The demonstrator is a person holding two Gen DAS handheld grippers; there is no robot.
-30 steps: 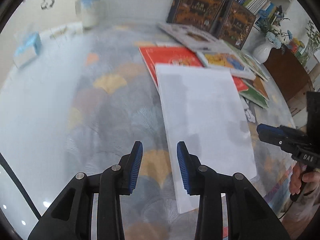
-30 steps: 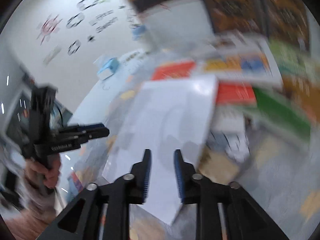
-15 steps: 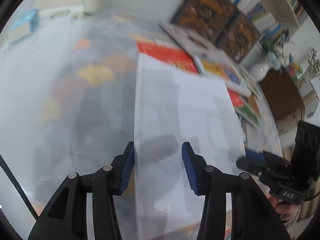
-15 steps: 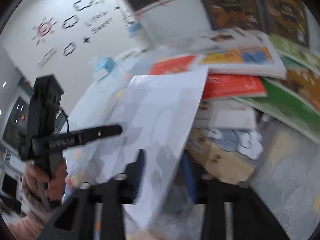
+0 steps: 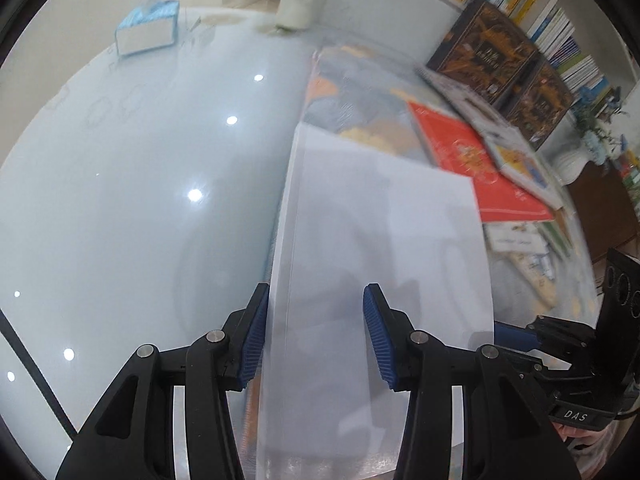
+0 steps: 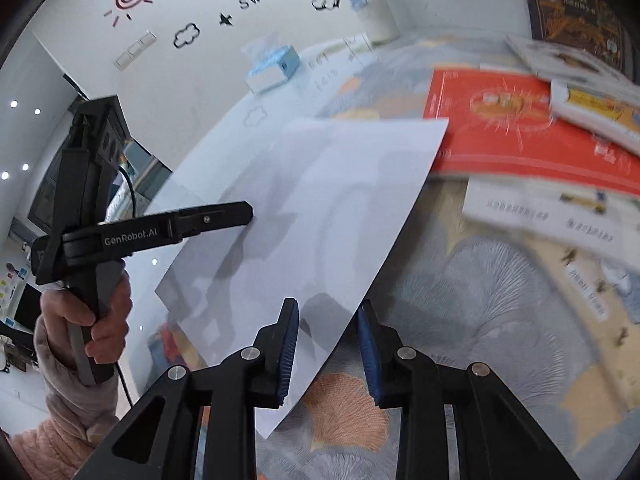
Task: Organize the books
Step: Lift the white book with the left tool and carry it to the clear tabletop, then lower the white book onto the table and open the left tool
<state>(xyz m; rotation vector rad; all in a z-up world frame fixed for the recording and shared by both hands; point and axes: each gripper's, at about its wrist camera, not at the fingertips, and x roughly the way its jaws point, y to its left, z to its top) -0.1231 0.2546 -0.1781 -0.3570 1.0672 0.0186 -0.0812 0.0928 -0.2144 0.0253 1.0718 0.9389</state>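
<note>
A thin white book (image 5: 380, 240) lies flat on the patterned cloth, its near end reaching the table edge. My left gripper (image 5: 312, 340) hangs over its left spine edge, jaws apart, pads not pressing it. In the right wrist view my right gripper (image 6: 328, 348) straddles the white book's (image 6: 312, 200) right edge near the corner; its jaws are closing, and the pads do not press the cover. A red book (image 5: 460, 152) and several picture books lie overlapped beyond. The left gripper (image 6: 248, 212) shows there too, held by a hand.
Two dark books (image 5: 484, 52) lean against a bookshelf at the back. A tissue box (image 5: 146, 34) and a white jar (image 5: 302, 0) stand on the glossy white tabletop (image 5: 120, 200) at far left. A white vase (image 5: 572, 164) sits at far right.
Both grippers have moved in over the white book: the left from beside it to its left edge with wider jaws, the right to its right edge with narrower jaws.
</note>
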